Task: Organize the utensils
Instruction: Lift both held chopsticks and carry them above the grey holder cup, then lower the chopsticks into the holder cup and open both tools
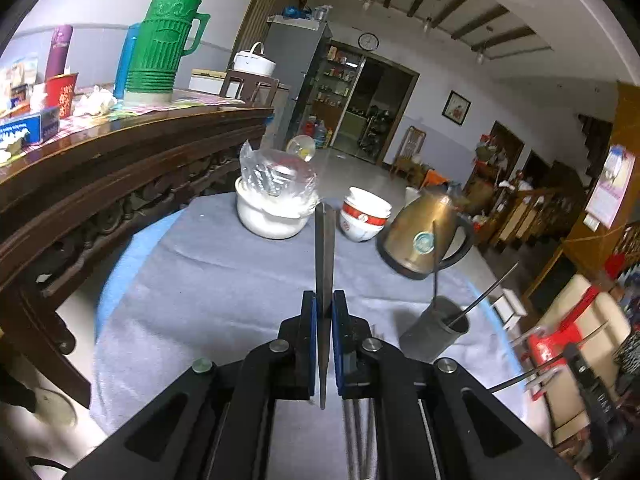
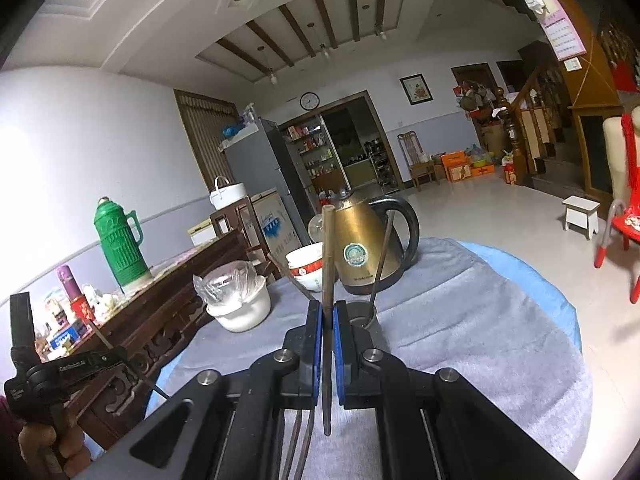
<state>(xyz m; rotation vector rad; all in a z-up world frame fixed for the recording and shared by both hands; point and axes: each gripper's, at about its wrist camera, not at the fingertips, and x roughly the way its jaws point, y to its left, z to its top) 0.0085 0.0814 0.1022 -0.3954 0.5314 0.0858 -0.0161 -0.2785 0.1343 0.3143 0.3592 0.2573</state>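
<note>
My left gripper [image 1: 324,304] is shut on a dark metal chopstick [image 1: 324,248] that stands up between the blue pads, above the grey cloth. A grey utensil cup [image 1: 436,332] stands to its right with two chopsticks [image 1: 434,260] in it. My right gripper [image 2: 328,312] is shut on another chopstick [image 2: 328,256], just before the cup [image 2: 362,314], which holds one visible chopstick [image 2: 382,256]. The right gripper with its chopstick shows at the right edge of the left wrist view [image 1: 536,372]. The left gripper shows at the left of the right wrist view [image 2: 60,368]. More chopsticks lie on the cloth under both grippers.
On the round table's grey cloth [image 1: 208,280] stand a white pot with a plastic bag [image 1: 272,208], stacked red-and-white bowls [image 1: 364,216] and a gold kettle [image 1: 420,236]. A dark wooden sideboard [image 1: 120,168] with a green thermos [image 1: 160,40] is close on the left.
</note>
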